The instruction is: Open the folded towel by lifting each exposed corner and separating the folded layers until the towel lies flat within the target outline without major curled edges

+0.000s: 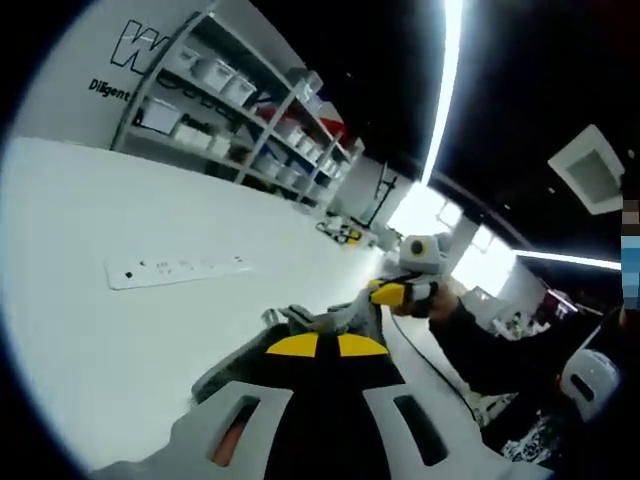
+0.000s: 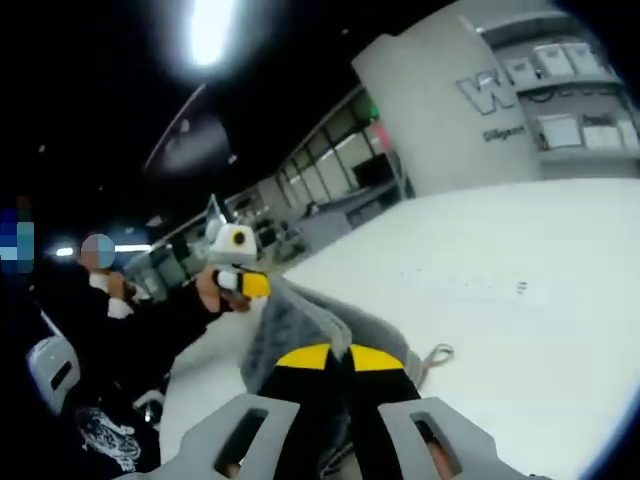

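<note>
A soft grey fabric towel point(image 2: 300, 325) is held lifted above the near part of the white table point(image 1: 90, 330). It is clamped at one end by the left gripper point(image 1: 327, 343), whose yellow-tipped jaws are closed on the cloth, and at the other by the right gripper point(image 2: 338, 355), likewise clenched on it. A flat white power strip point(image 1: 175, 269) lies further out on the table.

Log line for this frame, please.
phase: unfolding | left gripper: shut on grey towel | right gripper: shut on towel | towel: lifted off white table, not flat
</note>
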The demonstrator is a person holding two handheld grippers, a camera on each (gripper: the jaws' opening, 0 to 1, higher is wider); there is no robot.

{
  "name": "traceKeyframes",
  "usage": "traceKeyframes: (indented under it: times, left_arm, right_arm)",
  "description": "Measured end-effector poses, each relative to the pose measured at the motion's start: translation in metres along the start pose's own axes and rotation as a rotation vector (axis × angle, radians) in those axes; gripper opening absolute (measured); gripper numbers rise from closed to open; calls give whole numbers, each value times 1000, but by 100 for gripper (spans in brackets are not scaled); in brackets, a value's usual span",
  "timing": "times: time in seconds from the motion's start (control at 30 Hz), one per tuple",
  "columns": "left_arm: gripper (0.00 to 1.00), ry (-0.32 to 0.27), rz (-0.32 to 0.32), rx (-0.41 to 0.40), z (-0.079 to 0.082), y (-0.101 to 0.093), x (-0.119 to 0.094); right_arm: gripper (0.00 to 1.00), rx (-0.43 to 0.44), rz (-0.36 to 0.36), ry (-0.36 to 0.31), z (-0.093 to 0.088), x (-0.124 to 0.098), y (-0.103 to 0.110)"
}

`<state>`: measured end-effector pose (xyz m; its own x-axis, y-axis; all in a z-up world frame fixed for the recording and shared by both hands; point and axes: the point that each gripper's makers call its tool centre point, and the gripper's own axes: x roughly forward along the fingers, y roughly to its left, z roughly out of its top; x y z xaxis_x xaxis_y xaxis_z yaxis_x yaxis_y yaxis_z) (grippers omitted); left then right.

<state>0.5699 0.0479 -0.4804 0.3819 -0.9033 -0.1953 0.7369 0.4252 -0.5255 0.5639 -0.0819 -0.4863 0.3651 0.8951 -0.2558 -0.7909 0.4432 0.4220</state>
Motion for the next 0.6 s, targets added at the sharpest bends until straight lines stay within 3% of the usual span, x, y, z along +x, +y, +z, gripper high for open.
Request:
traceKeyframes:
  times: [0.6]
  left_arm:
    - [1, 0, -11, 56, -11, -32, -12]
  right_arm:
    - [0, -49, 19, -11, -6, -13, 34]
